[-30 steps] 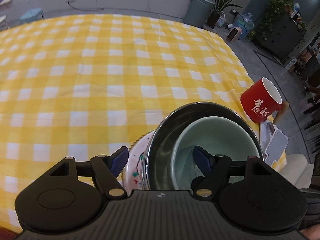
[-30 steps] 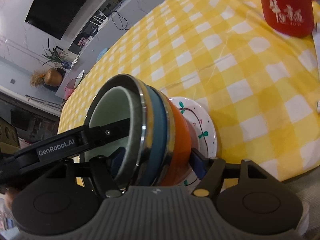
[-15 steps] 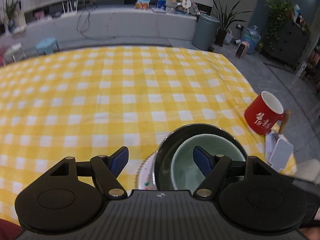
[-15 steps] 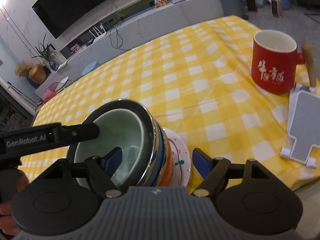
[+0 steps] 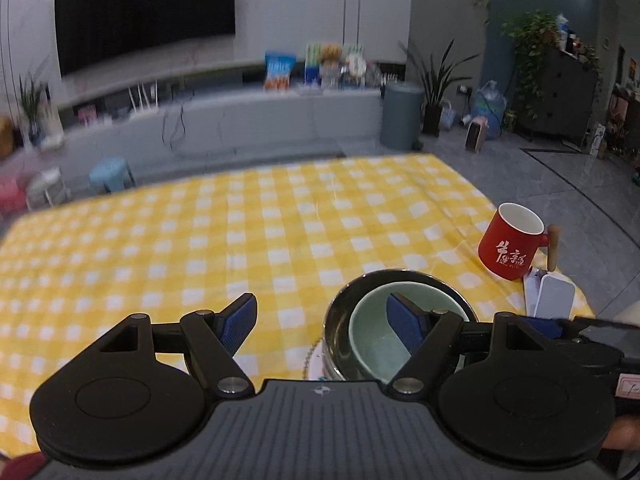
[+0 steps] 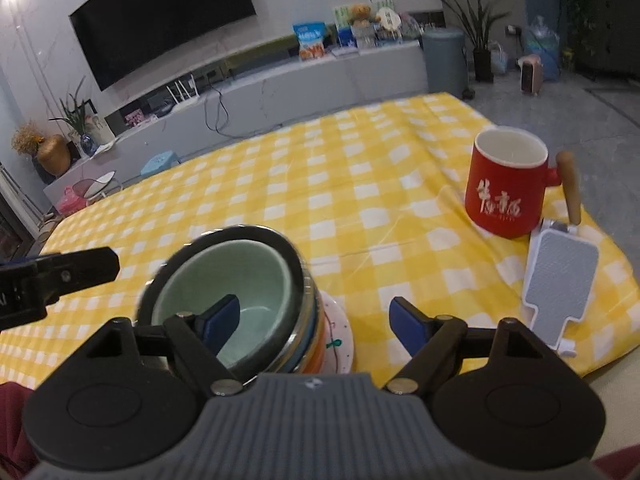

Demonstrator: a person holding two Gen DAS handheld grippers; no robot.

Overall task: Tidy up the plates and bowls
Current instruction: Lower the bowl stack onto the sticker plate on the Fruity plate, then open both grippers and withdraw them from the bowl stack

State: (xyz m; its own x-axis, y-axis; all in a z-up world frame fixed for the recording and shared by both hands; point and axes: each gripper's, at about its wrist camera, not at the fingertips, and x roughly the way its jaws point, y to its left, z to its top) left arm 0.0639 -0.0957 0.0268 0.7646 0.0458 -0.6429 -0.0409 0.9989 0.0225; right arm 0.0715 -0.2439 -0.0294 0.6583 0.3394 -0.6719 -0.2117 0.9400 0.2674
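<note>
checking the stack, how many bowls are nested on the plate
4 visible: pale green bowl innermost, dark metal bowl around it, then blue bowl and orange bowl on the plate. More may be hidden.

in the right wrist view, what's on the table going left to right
stack of nested bowls → patterned plate under that stack → red mug → white stand

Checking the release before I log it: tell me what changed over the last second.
Both grippers drew back and up from the bowl stack. The right gripper had its fingers either side of the stack; its jaws have just been opening and now touch nothing. The left gripper stays open, empty. The stack, on its plate, the red mug and the white stand stayed put.
</note>
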